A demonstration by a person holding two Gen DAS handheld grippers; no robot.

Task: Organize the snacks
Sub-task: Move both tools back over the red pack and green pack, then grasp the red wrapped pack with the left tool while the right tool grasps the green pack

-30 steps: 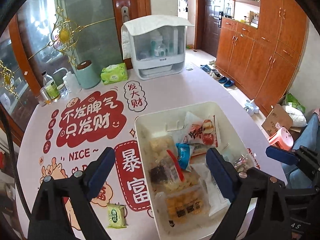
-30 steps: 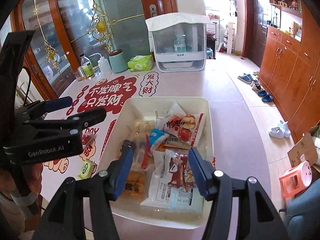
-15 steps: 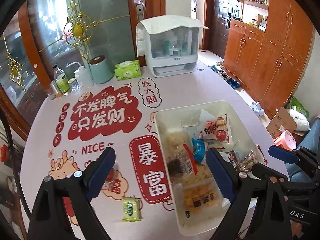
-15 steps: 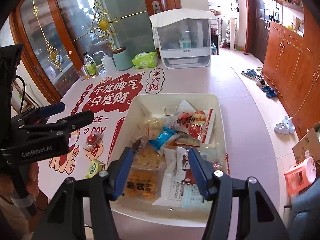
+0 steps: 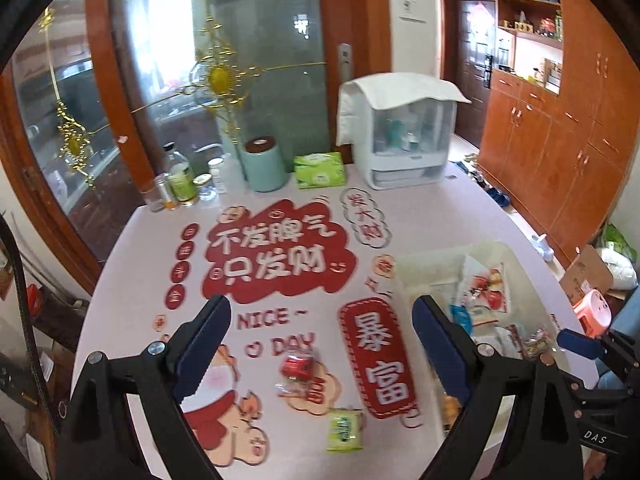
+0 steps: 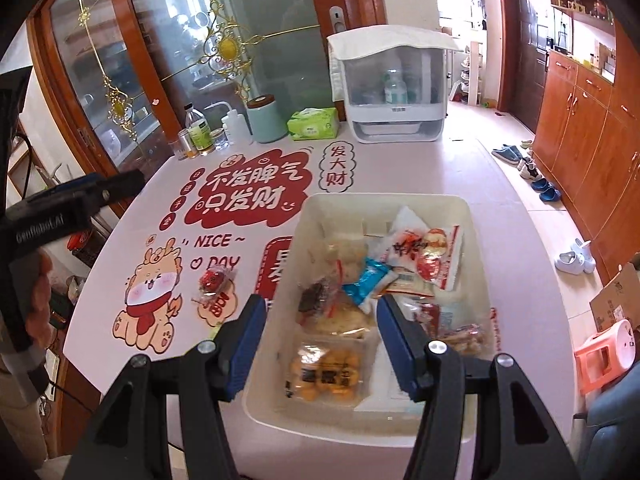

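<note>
the left gripper (image 5: 322,344) hung with fingers spread wide and empty above the counter (image 5: 420,216), a red candy (image 5: 297,369) and green packet (image 5: 344,429) lying left of the snack bin (image 6: 384,204). the right gripper (image 6: 318,344), fingers apart, hovered over the bin's left rim, holding nothing.

Home: shoes (image 6: 542,189), wooden cupboards (image 6: 592,128)

The surface (image 6: 460,168) looks smooth and faintly glossy, printed with flat red graphics. The bin (image 6: 476,248) is matt cream plastic; the snack packets (image 6: 424,248) inside are crinkly, shiny film. Both grippers are matt black plastic with blue rubbery pads (image 5: 438,344). A white cloth (image 6: 384,42) drapes a clear plastic box. The cabinets (image 5: 568,152) are glossy wood.
</note>
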